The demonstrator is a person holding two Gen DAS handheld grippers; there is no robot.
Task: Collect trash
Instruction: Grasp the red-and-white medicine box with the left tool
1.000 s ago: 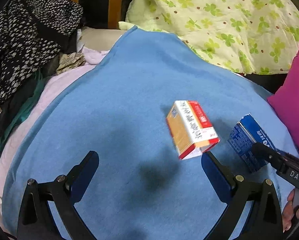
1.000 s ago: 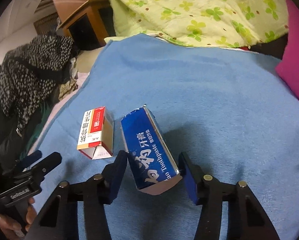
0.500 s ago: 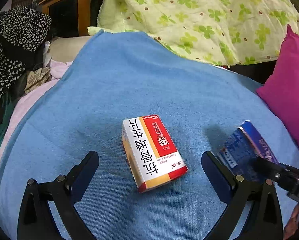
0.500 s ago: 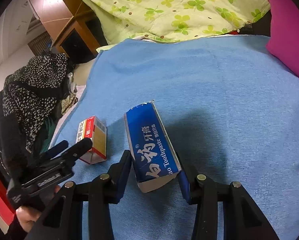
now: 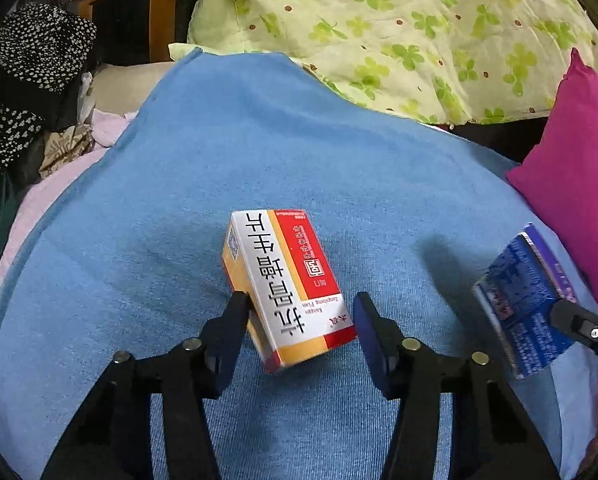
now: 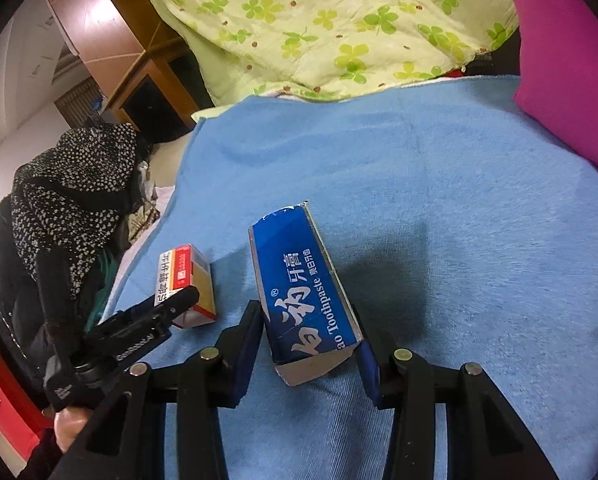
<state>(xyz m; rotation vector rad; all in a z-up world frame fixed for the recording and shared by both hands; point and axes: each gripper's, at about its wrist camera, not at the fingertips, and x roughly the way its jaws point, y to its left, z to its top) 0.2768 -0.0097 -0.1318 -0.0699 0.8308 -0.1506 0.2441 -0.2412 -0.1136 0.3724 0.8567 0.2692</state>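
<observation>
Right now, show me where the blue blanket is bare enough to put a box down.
The blue blanket is bare across its far half, between the two boxes and the green clover quilt, and on the right toward the pink pillow. It is crowded near the cameras: the medicine box and toothpaste box sit there, with both sets of jaws around them.

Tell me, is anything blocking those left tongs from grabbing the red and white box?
Nothing visible does. The left tongs already straddle the red and white box on the blue blanket; one finger touches its side, the other stands slightly off.
</observation>
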